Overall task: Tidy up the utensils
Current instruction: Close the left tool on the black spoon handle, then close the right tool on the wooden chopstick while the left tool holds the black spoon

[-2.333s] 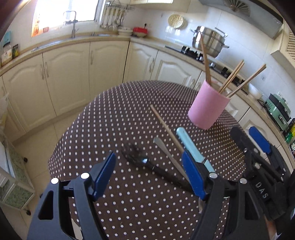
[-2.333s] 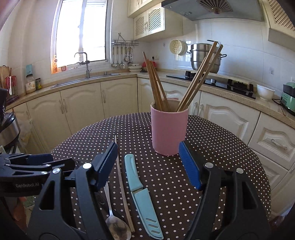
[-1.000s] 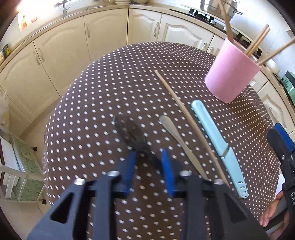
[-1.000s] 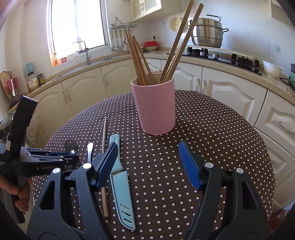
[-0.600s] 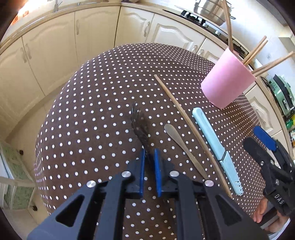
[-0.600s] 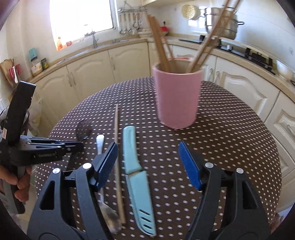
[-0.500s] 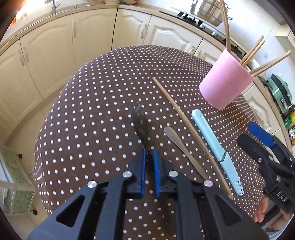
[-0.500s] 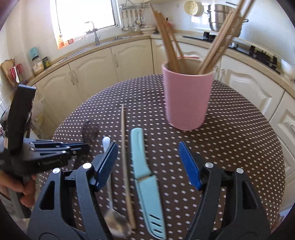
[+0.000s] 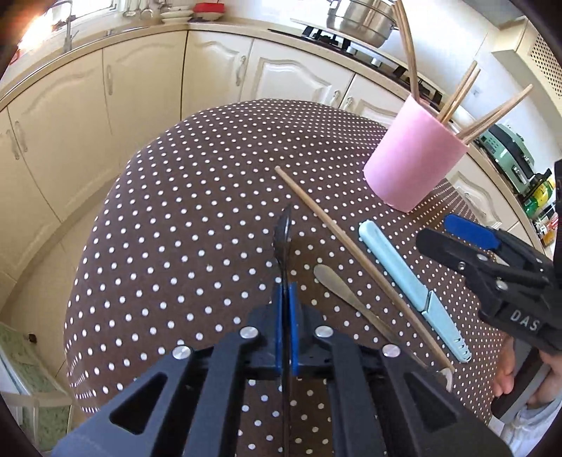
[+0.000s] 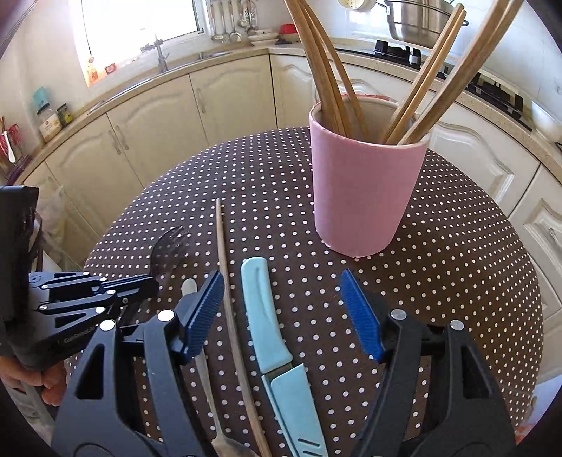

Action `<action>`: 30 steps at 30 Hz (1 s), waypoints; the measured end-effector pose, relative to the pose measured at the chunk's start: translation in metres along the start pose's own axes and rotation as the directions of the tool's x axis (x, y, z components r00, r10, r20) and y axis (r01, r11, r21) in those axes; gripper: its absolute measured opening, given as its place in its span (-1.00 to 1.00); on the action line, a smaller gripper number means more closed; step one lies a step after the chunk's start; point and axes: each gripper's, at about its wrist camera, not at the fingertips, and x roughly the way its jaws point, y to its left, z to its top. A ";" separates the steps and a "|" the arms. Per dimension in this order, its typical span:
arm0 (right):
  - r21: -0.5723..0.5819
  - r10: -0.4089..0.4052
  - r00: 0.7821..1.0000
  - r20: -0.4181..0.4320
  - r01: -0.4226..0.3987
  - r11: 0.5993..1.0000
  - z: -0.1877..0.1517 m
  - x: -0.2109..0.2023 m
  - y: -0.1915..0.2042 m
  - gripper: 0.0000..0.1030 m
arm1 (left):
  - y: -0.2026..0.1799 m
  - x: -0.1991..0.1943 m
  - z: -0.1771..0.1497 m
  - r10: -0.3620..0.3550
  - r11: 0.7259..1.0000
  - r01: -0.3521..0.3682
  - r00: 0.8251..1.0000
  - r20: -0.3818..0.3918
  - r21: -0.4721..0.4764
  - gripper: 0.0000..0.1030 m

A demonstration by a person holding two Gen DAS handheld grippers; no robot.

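Observation:
My left gripper (image 9: 285,298) is shut on the handle of a black fork (image 9: 282,235), whose tines point away, lifted off the cloth and turned on edge. The right wrist view has that fork (image 10: 168,250) at the left, held by the left gripper (image 10: 140,286). A metal spoon (image 9: 333,286), a single wooden chopstick (image 9: 351,253) and a light blue sheathed knife (image 9: 407,281) lie side by side on the table. My right gripper (image 10: 284,309) hovers open above the knife (image 10: 270,337) and chopstick (image 10: 224,281). A pink holder (image 10: 361,197) with several chopsticks stands behind.
The round table (image 9: 196,197) wears a brown polka-dot cloth. Cream kitchen cabinets (image 9: 116,95) and a counter curve around behind it, with a steel pot (image 9: 358,17) on the hob. A hand (image 10: 31,379) holds the left gripper at the table's near-left edge.
The left gripper's jaws closed on the black fork's handle and raised it, rolling it onto its edge. The right gripper moved in nearer the pink holder, still open.

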 end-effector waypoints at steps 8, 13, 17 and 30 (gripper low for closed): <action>-0.038 -0.047 0.994 -0.101 0.044 0.998 0.010 0.009 -0.002 0.33 | 0.005 0.007 0.007 -0.066 0.998 0.066 0.998 -0.008 -0.003 -0.93; -0.072 -0.047 0.984 -0.171 0.035 0.997 0.018 0.014 -0.003 0.32 | 0.009 0.008 0.008 -0.095 0.995 0.095 0.995 -0.012 -0.013 -0.93; -0.108 -0.047 0.975 -0.218 0.024 0.994 0.022 0.020 0.004 0.21 | 0.014 0.009 0.008 -0.109 0.994 0.109 0.994 -0.015 -0.026 -0.93; -0.209 -0.033 0.948 -0.317 -0.036 0.977 0.032 0.034 0.035 -0.19 | 0.016 0.001 0.005 -0.115 0.993 0.115 0.993 -0.003 -0.038 -0.93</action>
